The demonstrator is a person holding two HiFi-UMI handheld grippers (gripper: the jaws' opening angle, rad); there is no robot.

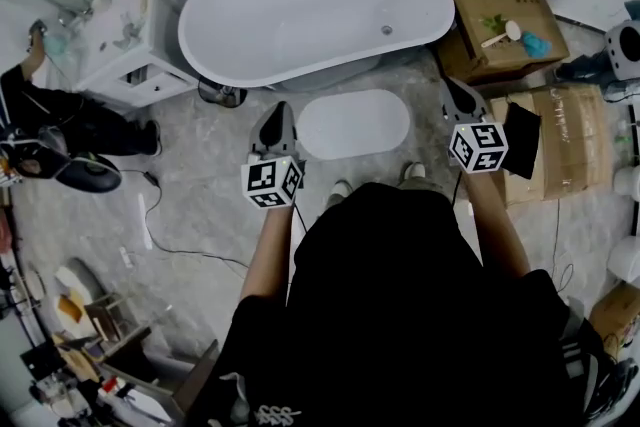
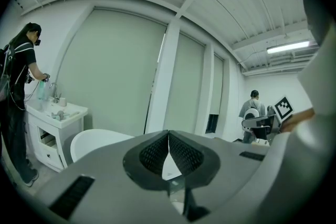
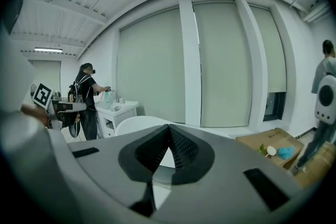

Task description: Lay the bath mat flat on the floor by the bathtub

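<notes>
The bath mat [image 1: 353,123], a white oval, lies flat on the floor [image 1: 200,195] just beside the bathtub [image 1: 310,15], its long side running along the tub's near wall. Nothing grips or touches it. The wearer's two shoes [image 1: 342,187] stand near its near edge.

The left claw [image 1: 280,107] hangs above the floor just off the mat's left end, the right claw [image 1: 450,85] off its right end, so the mat sits between them. In the left gripper view the left claw [image 2: 168,136] has its ribbed pads pressed together with nothing between them; the right claw [image 3: 169,131] is closed and empty in the same way.

Both forearms reach forward from the body, each claw pointing toward the tub and tipped slightly down, marker cube [image 1: 272,181] uppermost.

Beyond the right claw stands a cardboard box [image 1: 500,45]; left of the tub, a white cabinet [image 1: 125,40] with another person [image 1: 60,115] beside it
</notes>
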